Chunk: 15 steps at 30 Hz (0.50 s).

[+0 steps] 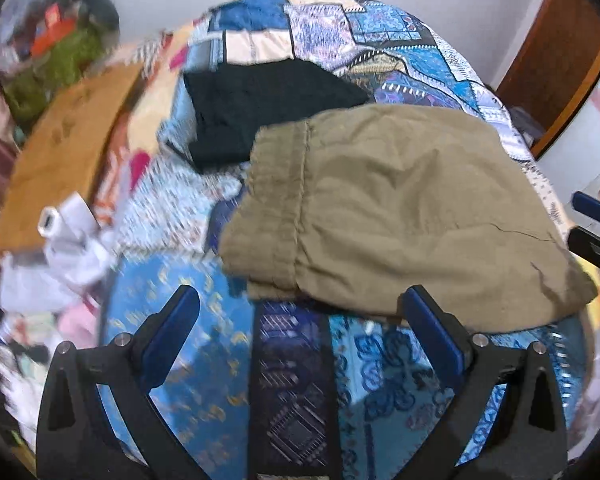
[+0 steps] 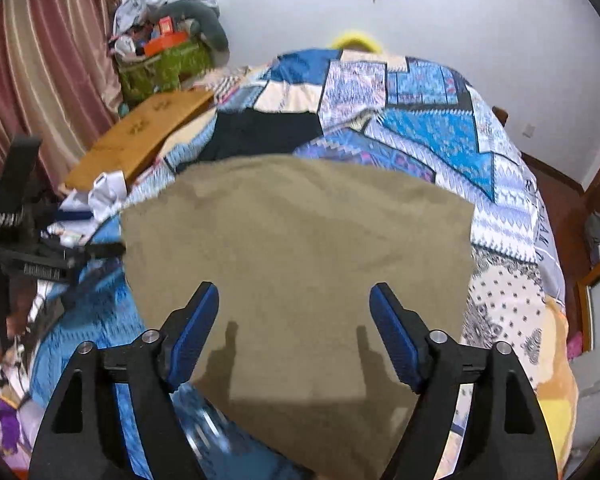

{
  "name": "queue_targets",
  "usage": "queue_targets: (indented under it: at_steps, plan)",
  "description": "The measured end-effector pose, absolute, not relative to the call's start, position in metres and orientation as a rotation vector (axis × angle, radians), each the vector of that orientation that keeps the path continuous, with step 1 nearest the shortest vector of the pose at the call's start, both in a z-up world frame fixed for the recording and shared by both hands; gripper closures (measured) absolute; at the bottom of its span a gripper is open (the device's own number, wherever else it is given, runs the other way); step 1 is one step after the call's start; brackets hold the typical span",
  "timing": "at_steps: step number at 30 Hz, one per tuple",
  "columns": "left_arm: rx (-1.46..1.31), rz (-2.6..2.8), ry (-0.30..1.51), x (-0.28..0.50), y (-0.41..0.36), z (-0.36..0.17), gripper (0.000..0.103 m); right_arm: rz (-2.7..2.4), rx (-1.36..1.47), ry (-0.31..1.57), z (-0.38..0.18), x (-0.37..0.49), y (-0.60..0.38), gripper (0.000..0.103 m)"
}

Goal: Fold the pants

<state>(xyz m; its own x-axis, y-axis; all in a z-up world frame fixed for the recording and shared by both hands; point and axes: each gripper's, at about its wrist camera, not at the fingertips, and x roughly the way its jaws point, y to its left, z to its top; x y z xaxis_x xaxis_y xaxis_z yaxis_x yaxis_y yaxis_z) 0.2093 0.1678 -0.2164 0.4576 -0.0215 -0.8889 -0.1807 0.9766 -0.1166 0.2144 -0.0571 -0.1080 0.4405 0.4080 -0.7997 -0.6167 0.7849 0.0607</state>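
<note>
Pants: the khaki pants (image 1: 400, 208) lay on the patchwork quilt (image 1: 300, 380) of the bed, already doubled into a compact, roughly square bundle, with the gathered waistband at its left edge in the left wrist view.
Neighbour: a folded black garment (image 1: 260, 112) lay just beyond, near or touching the bundle's far left corner.
Left tongs: the left tongs (image 1: 300, 308) stood wide open, holding nothing, hovering over bare quilt at the bundle's near edge.
Right tongs: the right tongs (image 2: 294, 304) stood wide open and empty above the near half of the pants (image 2: 296, 248), their shadows falling on the cloth.
Step in hand: judging by the tidy bundle, the folding looked nearly or wholly done; both tongs appeared released from it.
Next move: if another fold is wanted, each tongs would need to pinch a corner of one edge and carry it evenly across; otherwise only smoothing remains.
</note>
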Motion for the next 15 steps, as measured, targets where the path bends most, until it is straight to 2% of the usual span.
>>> queue_targets:
  at_steps: [8, 15]
  plan:
    - [-0.51, -0.079, 1.145, 0.208, 0.175, -0.24, 0.0, 0.623, -0.253, 1.033, -0.154, 0.224, -0.049, 0.027]
    - [-0.726, -0.121, 1.186, 0.23, 0.19, -0.264, 0.0, 0.659, -0.221, 1.044, -0.157, 0.222, -0.056, 0.025]
